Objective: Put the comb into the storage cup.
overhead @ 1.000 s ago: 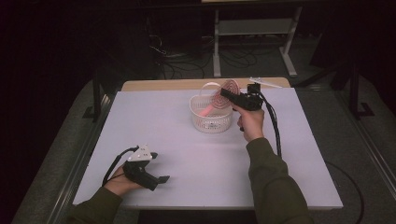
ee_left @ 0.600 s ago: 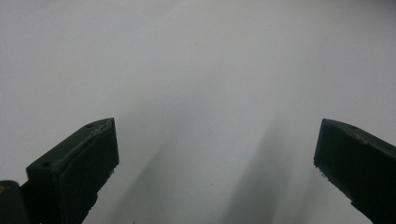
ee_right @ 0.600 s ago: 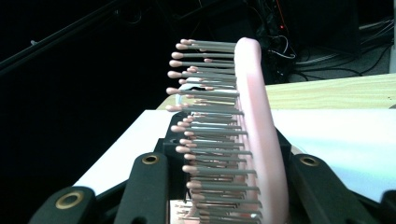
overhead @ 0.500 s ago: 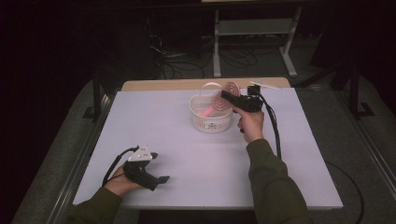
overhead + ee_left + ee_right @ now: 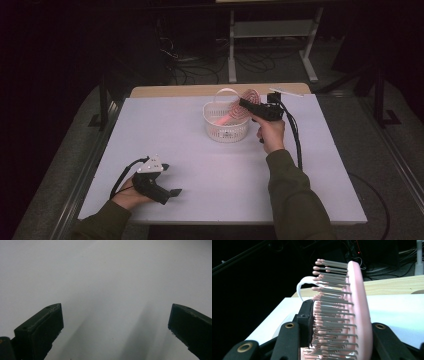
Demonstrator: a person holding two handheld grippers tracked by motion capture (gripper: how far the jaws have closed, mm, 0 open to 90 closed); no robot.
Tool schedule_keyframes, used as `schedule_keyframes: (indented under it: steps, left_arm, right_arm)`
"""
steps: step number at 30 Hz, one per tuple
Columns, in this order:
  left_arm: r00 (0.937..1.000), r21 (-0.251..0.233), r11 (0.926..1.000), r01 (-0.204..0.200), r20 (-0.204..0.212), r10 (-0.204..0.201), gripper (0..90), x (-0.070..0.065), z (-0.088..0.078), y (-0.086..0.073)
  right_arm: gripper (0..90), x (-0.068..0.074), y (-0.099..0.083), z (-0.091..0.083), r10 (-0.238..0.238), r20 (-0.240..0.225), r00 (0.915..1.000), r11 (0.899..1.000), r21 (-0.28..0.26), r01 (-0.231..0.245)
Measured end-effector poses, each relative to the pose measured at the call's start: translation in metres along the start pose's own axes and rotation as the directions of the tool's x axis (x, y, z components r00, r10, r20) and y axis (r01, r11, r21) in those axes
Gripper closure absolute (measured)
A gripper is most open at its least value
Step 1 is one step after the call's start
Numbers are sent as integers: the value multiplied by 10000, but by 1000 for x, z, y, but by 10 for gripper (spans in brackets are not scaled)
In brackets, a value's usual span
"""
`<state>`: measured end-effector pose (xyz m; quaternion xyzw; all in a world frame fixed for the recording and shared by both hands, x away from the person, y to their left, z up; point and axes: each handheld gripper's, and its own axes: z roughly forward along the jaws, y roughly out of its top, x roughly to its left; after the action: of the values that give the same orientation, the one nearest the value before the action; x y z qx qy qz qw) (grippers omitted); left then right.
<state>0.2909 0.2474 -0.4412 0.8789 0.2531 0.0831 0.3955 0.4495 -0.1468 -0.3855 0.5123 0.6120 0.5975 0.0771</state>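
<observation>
A pink hairbrush (image 5: 249, 97) with grey bristles slants over a white plastic basket (image 5: 225, 131) at the far middle of the table, its handle end reaching down into the basket. My right gripper (image 5: 245, 104) is shut on the brush head. In the right gripper view (image 5: 342, 325) one pad touches the bristle tips and the other backs the hairbrush (image 5: 359, 302). The jaws have just been opening slightly, with the brush still between them. The basket's white handle (image 5: 303, 283) arches behind. My left gripper (image 5: 171, 179) rests open at the near left, nothing between its jaws (image 5: 115, 320).
The white table top (image 5: 200, 160) has a wooden strip (image 5: 175, 91) along its far edge, where a small white object (image 5: 282, 91) lies. Cables and a metal stand (image 5: 270, 30) sit on the dark floor behind.
</observation>
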Motion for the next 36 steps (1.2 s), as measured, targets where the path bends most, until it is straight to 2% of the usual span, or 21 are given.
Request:
schedule_keyframes:
  steps: [9, 13, 16, 23, 26, 32, 36]
  left_arm:
    - [10000, 26, 10000, -2, 16, 2, 0, 0, 0, 0]
    - [10000, 20, 10000, 42, 8, -42, 0, 0, 0, 0]
    - [10000, 18, 10000, 58, -6, -58, 0, 1, 0, -1]
    - [9999, -5, 9999, 121, -38, -121, 0, 0, 0, -1]
    - [9999, -19, 9999, 138, -47, -138, 0, 1, 0, 0]
    - [9999, -17, 9999, 128, -79, -128, 0, 1, 0, 1]
    - [9998, -25, 9998, 172, -111, -173, 0, 1, -1, 0]
  right_arm:
    - [553, -2, -1, 0, -189, 246, 9995, 9997, 137, 186]
    - [511, -4, -3, 0, -283, 531, 9982, 9994, 210, 273]
    - [495, -5, -4, 0, -336, 504, 9982, 9991, 263, 323]
    - [438, -1, -1, -5, -871, 813, 9929, 9960, 290, 850]
    - [391, -1, 1, -8, -1045, 1068, 9888, 9945, 209, 1028]
    - [266, -3, 3, -12, -1176, 1107, 9869, 9929, 310, 1148]
    - [180, 0, 3, -15, -1627, 1071, 9808, 9862, 474, 1584]
